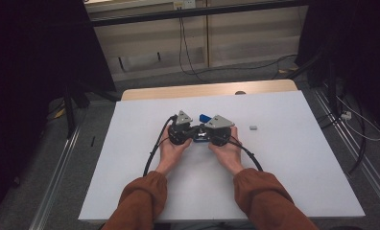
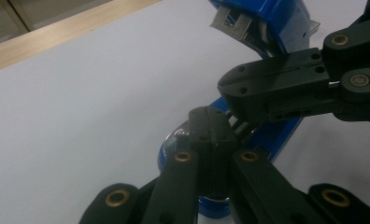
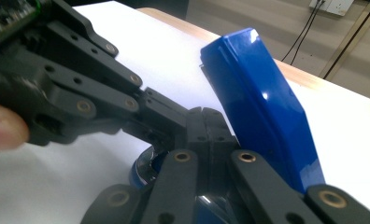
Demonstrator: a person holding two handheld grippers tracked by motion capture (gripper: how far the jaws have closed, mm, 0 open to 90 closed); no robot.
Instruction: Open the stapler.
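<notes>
Your two orange-brown sleeves (image 1: 145,201) come in at the bottom of the high view, and your hands hold both tools close together in the middle of the white table (image 1: 130,191).

Your left gripper (image 1: 194,135) has its two black jaws pressed tight together, with no gap to see. In the left gripper view they sit on the low blue part of the shiny blue plastic stapler (image 1: 203,117), by a round shiny end. They look shut on it, but the spot they pinch is hidden.

Your right gripper (image 1: 205,137) is the same: black jaws tight together, low on the stapler's base. The two tips meet there, almost touching each other.

Just past both tips the stapler stands open. Its long blue top arm (image 3: 262,107) tilts up and away from the base, and the left gripper view shows a metal mouth (image 2: 237,23) at the top arm's end. So the stapler lies right in front of both tools, with its long side pointing away from you. Both hands are about as near to it, so I think either one could move it next.

Farther off to your right, a small grey block (image 1: 253,128) lies alone on the table. A wooden edge (image 1: 207,89) runs along the far side.
</notes>
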